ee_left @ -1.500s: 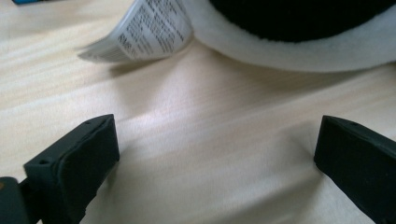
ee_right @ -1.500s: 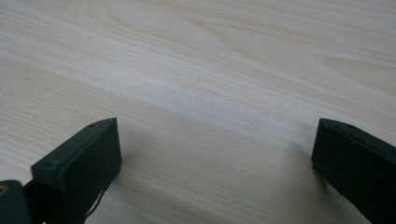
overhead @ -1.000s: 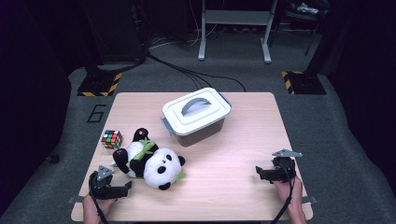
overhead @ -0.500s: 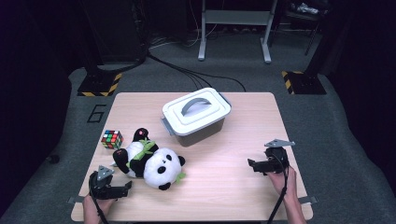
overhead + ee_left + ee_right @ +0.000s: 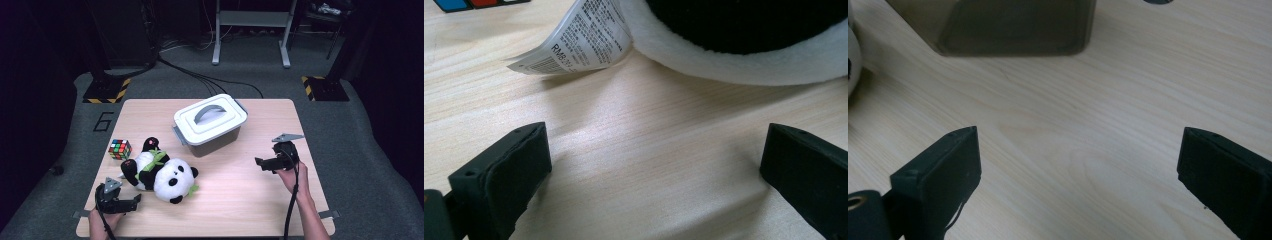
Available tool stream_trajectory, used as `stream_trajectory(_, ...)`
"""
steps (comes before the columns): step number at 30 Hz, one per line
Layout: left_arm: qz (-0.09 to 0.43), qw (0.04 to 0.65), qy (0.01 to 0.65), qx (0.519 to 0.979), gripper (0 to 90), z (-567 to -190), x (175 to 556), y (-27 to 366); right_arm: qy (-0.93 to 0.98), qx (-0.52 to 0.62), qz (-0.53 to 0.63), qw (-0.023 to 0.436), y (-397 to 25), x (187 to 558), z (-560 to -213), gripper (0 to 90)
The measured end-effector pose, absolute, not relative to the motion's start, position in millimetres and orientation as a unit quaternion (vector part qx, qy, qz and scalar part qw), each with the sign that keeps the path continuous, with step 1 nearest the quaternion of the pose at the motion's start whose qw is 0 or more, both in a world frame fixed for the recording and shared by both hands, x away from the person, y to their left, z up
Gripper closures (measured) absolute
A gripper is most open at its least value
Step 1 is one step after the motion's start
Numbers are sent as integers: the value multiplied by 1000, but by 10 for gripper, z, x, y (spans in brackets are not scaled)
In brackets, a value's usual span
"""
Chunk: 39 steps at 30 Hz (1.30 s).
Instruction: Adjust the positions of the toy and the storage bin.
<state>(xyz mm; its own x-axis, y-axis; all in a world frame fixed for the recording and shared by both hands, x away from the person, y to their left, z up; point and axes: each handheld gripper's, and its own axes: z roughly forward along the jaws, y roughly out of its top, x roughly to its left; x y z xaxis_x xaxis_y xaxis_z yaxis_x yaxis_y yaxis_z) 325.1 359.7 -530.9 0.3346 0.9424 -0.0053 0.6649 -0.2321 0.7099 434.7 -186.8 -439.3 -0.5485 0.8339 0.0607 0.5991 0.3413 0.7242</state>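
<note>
My left gripper (image 5: 131, 201) rests low on the table (image 5: 240, 200) with jaws spread wide and empty, aimed at the plush panda (image 5: 160, 172), which lies on its side at about eight o'clock from the lidded box (image 5: 210, 125). My right gripper (image 5: 260, 162), jaws likewise apart and empty, points toward nine o'clock at the box's near wall, probably to reach it or the panda.

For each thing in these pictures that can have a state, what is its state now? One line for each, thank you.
left gripper: open, nothing between the jaws, close before the panda toy.
right gripper: open, nothing between the jaws, pointed toward the box.
panda toy: lying on the table, not held; its paper tag hangs free.
box: lid on, handle folded flat.
cube puzzle: colours mixed, standing alone.
</note>
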Motion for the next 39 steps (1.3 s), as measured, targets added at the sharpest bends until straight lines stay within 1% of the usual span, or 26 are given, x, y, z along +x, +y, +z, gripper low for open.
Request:
stream_trajectory(13, 220, 317, 533, 753, 0, -5311, 3251, 3596, 812, 424, 371, 155, -1588, 4733, -4146, 33)
stream_trajectory(19, 220, 317, 533, 753, 0, -5310, 3251, 3597, 810, 425, 377, 148, -1503, 4909, -4083, 31)
stream_trajectory(20, 226, 321, 534, 749, 0, -5323, 3253, 3590, 810, 423, 378, 147, -1493, 4938, -4073, 32)
stream_trajectory(27, 227, 321, 534, 749, 0, -5323, 3253, 3589, 815, 416, 374, 151, -1421, 5140, -3989, 46)
stream_trajectory(29, 220, 316, 533, 754, 0, -5309, 3251, 3598, 815, 416, 373, 151, -1401, 5193, -3952, 60)
stream_trajectory(36, 225, 320, 535, 749, 0, -5322, 3251, 3588, 809, 423, 377, 158, -1330, 5400, -3860, 148)
stream_trajectory(37, 227, 321, 534, 749, 0, -5323, 3254, 3590, 809, 427, 374, 153, -1321, 5418, -3853, 154)
stream_trajectory(38, 225, 320, 535, 749, 0, -5322, 3251, 3588, 810, 425, 375, 152, -1319, 5453, -3849, 169)
stream_trajectory(39, 227, 321, 534, 749, 0, -5323, 3254, 3590, 808, 428, 375, 151, -1310, 5480, -3842, 204)
